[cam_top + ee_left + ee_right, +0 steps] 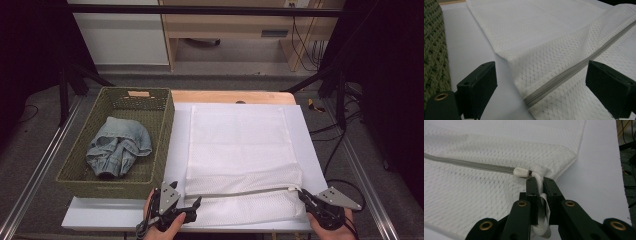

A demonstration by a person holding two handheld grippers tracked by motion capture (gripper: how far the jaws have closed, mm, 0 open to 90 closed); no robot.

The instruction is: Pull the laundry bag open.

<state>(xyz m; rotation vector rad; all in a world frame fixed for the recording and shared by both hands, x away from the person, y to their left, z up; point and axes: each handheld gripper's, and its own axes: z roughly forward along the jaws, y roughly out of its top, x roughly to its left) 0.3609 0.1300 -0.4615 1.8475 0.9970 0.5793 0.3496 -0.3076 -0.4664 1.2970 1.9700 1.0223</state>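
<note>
Working from the near edge of the table (125,212), we hold a gripper in each hand. Our right gripper (539,185) has its jaws pinched tight on the white webbing loop (541,195) that hangs off the corner of the white mesh laundry bag (240,145), just beside the white zipper pull (520,171). Our left gripper (541,87) sits at the bag's other near corner with its jaws spread wide, gripping nothing; in the left gripper view the grey zipper (564,75) runs between them, though we cannot quite tell whether the pads hang above the mesh or rest on it.

In the high view the zipper stretches in a straight line across the bag's near end, from our left gripper (192,204) to our right gripper (302,192). A fold of mesh bulges slightly above that line. Beyond it the bag lies flat on the white sheet (310,150) that covers the table, reaching almost to the far edge.

To the left, just beside the bag, stands an olive woven basket (165,130). Crumpled light-blue denim jeans (117,147) lie inside it, well apart from both grippers.
</note>
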